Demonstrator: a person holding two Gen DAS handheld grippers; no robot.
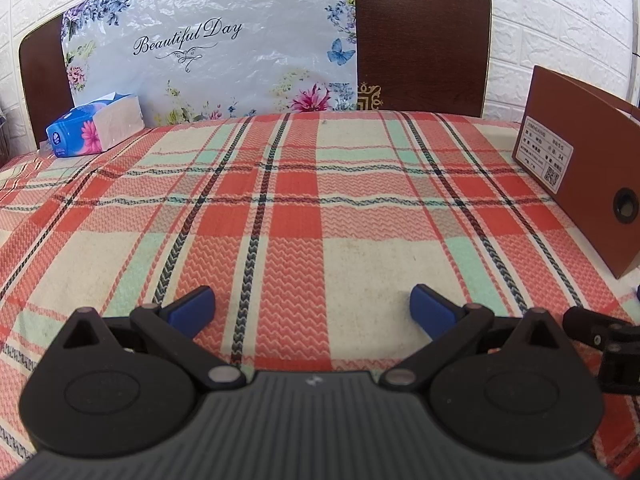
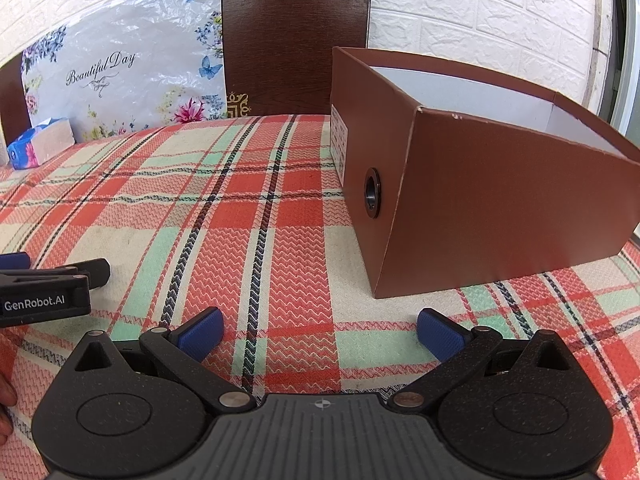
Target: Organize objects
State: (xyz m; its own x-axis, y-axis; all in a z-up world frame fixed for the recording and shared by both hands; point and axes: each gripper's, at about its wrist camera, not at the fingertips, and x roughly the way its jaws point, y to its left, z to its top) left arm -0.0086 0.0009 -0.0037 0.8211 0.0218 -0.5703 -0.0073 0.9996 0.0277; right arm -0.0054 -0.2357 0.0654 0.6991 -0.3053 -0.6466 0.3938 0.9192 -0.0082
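A brown open-topped shoe box (image 2: 492, 196) with a white inside stands on the plaid tablecloth at the right; its labelled end (image 1: 576, 184) shows at the right edge of the left wrist view. A blue tissue pack (image 1: 96, 124) lies at the far left of the table, also seen small in the right wrist view (image 2: 40, 146). My left gripper (image 1: 312, 310) is open over bare cloth, holding nothing. My right gripper (image 2: 320, 334) is open too, just short of the box's near corner, with nothing between its blue pads (image 2: 202, 336). Each gripper shows at the edge of the other's view.
The plaid tablecloth (image 1: 304, 208) covers the whole table. Behind it stand a dark wooden chair back (image 2: 296, 40) and a floral plastic bag (image 1: 208, 52) printed "Beautiful Day", against a white brick wall. A hand (image 2: 6, 400) shows at the left edge of the right wrist view.
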